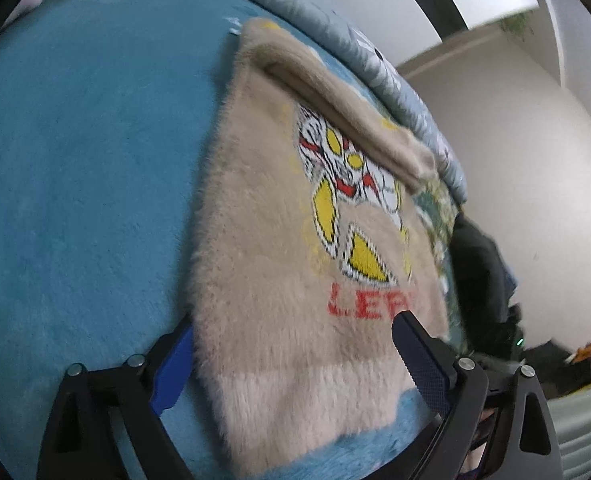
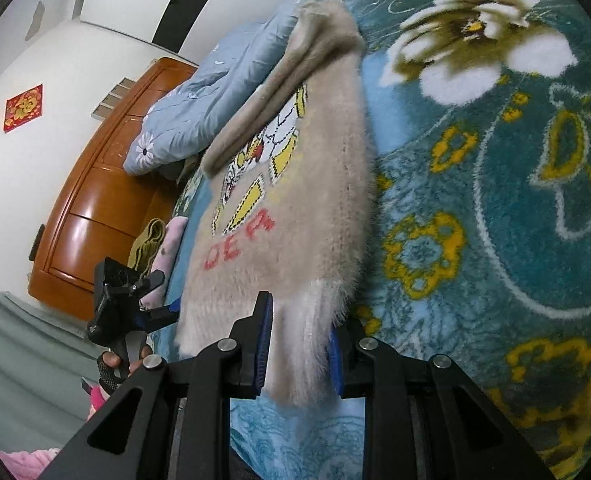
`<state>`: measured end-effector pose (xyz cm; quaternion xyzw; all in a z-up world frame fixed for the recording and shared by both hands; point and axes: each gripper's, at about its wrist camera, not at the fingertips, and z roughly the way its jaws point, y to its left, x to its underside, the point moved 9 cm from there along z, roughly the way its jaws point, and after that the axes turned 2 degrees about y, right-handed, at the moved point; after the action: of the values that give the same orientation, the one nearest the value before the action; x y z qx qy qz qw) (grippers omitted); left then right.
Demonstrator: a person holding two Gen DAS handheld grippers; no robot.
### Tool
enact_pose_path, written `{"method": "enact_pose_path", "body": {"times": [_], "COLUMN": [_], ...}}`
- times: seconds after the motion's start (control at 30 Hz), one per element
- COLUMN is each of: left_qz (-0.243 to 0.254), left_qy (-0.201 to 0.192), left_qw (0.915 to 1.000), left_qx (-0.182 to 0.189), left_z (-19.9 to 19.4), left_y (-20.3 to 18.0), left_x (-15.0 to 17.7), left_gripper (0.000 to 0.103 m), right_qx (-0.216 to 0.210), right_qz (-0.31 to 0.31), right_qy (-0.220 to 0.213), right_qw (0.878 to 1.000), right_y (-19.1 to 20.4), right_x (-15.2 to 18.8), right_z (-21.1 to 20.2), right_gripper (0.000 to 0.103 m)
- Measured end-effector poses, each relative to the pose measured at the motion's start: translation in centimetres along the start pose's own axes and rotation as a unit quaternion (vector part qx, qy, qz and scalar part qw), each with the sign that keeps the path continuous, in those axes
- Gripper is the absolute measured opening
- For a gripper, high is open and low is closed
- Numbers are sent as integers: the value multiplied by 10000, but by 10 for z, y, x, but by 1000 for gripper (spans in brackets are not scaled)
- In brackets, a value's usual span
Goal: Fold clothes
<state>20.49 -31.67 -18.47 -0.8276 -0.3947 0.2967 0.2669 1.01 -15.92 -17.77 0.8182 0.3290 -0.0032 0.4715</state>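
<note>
A fluffy beige sweater (image 1: 295, 240) lies flat on a teal blanket (image 1: 75, 180) spread over a bed, and both grippers are at its bottom hem.

The left gripper (image 1: 291, 364) has its jaws wide apart, with the pale hem band lying in the gap between them. One blue pad sits at the sweater's side edge and the other rests over the cloth near the red lettering. It grips nothing. The right gripper (image 2: 299, 344) has its jaws much closer together, straddling a corner of the same pale hem. The fur fills the space between its pads, but whether they are actually pinching the cloth cannot be told. In the right view the left gripper (image 2: 155, 312) shows beside the sweater's other hem corner.

To do this step well, each gripper probably wants a firm bite on its own hem corner, taking all the layers and none of the blanket beneath. The two should then likely lift together and carry the hem evenly toward the collar, so the fold line runs straight.

The sweater is thick and long-haired, beige with a lighter band along the hem nearest the jaws. Its front carries a cartoon figure in white, yellow, red and black, with red letters below. At the end far from the jaws, a sleeve or upper part lies folded across the picture. A pale blue floral quilt (image 2: 199, 92) is bunched beyond it.
</note>
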Motion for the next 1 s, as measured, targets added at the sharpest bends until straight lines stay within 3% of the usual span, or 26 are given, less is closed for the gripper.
{"method": "enact_pose_path", "body": {"times": [0.13, 0.33, 0.47, 0.63, 0.8, 1.0], "left_qz": [321, -25, -140, -612, -610, -539], "left_qy": [469, 299, 147, 24, -158, -753], "left_qw": [9982, 9971, 9976, 9939, 9877, 9724], "left_qx": [197, 701, 658, 919, 1430, 2141], "left_z": [7, 0, -5, -8, -15, -45], "left_y": [-12, -9, 0, 21, 16, -2], "left_x": [18, 19, 19, 23, 21, -9], "left_gripper": [99, 96, 75, 14, 12, 11], "right_qx": [-118, -196, -324, -467, -822, -1443], "right_qz": [-25, 21, 188, 289, 284, 293], "right_qy": [-31, -113, -193, -221, -385, -708], "right_qw": [9999, 9997, 9991, 9982, 9955, 9866], "right_y": [6, 4, -2, -8, -4, 9], "right_x": [4, 5, 3, 3, 0, -17], "right_z": [3, 1, -4, -10, -23, -40], "right_gripper": [26, 23, 18, 12, 10, 10]}}
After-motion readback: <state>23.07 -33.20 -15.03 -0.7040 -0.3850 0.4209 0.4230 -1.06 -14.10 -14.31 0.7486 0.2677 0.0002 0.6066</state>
